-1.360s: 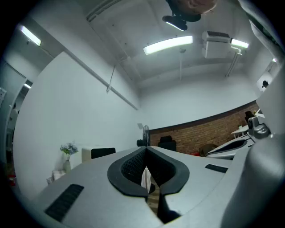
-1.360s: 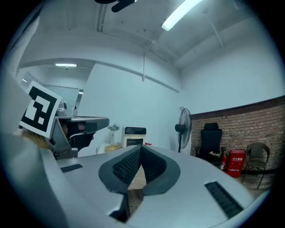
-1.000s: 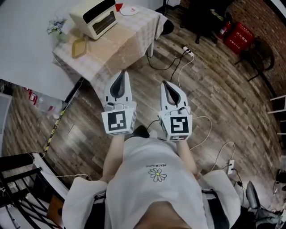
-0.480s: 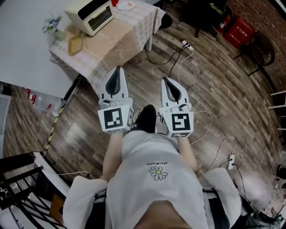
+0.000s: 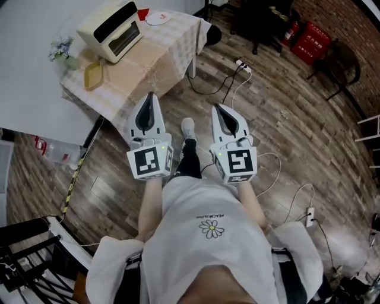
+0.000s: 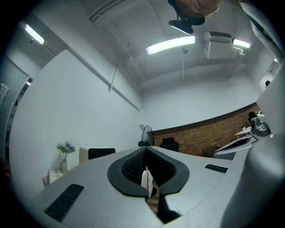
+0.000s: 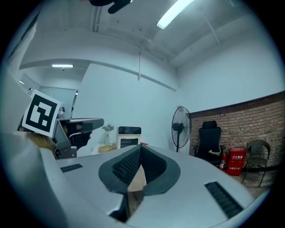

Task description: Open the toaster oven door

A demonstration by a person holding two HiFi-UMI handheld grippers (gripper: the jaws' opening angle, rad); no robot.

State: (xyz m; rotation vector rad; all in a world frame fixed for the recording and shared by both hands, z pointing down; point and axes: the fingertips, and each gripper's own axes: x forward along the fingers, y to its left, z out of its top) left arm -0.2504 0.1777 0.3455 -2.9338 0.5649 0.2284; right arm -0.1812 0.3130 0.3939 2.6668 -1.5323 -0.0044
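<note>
A cream toaster oven with a dark glass door stands shut on a table covered by a checked cloth, at the upper left of the head view. It also shows far off in the right gripper view as the toaster oven. My left gripper and right gripper are held side by side above the wooden floor, a good way short of the table. Both are shut with nothing between their jaws. In the left gripper view the left gripper points toward the white wall.
A yellow tray and a small flower vase sit on the table left of the oven, and a white plate to its right. Cables and a power strip lie on the floor. A standing fan and black chair stand farther back.
The person has stepped forward, one shoe now showing between the grippers. The table and oven have slid toward the upper left of the head view. Both grippers stay shut.
</note>
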